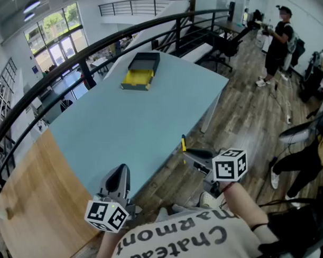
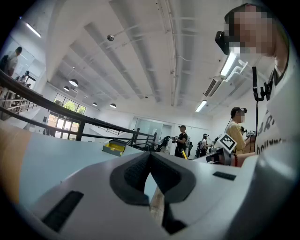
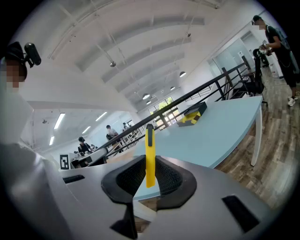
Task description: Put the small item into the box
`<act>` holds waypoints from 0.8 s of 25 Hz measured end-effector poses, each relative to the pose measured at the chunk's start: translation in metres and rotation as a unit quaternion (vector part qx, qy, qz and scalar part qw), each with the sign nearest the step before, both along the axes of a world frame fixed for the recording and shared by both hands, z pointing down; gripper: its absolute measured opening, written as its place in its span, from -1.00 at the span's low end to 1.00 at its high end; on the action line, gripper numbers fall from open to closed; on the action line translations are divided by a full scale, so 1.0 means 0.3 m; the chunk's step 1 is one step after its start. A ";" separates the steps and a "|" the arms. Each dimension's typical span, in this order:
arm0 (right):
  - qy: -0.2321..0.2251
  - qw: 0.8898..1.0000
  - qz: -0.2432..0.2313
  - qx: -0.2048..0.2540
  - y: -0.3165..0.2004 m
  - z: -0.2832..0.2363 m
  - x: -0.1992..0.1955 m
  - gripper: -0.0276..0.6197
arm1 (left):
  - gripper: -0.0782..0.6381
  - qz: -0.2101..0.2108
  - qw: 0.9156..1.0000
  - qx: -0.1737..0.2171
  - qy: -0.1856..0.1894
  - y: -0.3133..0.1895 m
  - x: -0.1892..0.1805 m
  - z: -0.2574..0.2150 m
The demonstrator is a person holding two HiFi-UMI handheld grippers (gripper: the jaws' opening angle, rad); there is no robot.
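Yellow and skinny, the small item (image 3: 149,159) is sitting pinched upright between the two dark pads of the right gripper (image 3: 149,164). Its black-striped top is poking out above the jaws, so that claw is clenching right on it. In the head view the right gripper is hovering just beside the near right edge of the light blue table (image 1: 124,124), out over the wood floor (image 1: 246,118), with the item sticking up at its tip. The left gripper (image 1: 120,174) is hanging around the table's near edge too, apart from the right one. Its own view is showing the jaws pressing together at the tips with nothing between them, so that one is clenched on nothing. The box (image 1: 139,72) is lying way over at the far end of the table, with the yellow part facing this way and the black part sitting right behind it. It's well apart from both grippers, and the item isn't in it yet. A black railing (image 1: 74,59) is running along the table's far side, and a person in black (image 1: 278,42) is standing off in the far right corner on the wood floor.
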State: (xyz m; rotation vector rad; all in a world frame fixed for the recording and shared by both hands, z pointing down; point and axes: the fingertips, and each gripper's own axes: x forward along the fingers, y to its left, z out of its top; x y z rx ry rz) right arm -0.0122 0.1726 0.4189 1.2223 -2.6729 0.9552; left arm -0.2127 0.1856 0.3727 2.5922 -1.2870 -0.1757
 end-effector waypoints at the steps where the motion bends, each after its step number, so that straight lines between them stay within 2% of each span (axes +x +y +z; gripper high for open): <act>1: 0.001 1.000 -0.001 0.000 0.005 -0.002 -0.003 -0.66 | -0.77 -0.001 1.000 -0.002 -0.003 0.005 0.001 -0.008; 11: 0.023 1.000 -0.008 0.007 0.036 -0.001 -0.012 -0.66 | -0.77 -0.008 1.000 -0.004 0.004 0.043 -0.011 -0.016; 16: -0.003 1.000 0.010 -0.014 0.041 0.022 0.021 -0.66 | -0.77 -0.012 1.000 -0.022 0.008 0.050 -0.002 0.025; 20: 0.001 1.000 0.010 -0.004 0.028 0.032 0.033 -0.66 | -0.77 -0.013 0.999 -0.036 0.008 0.042 0.013 0.048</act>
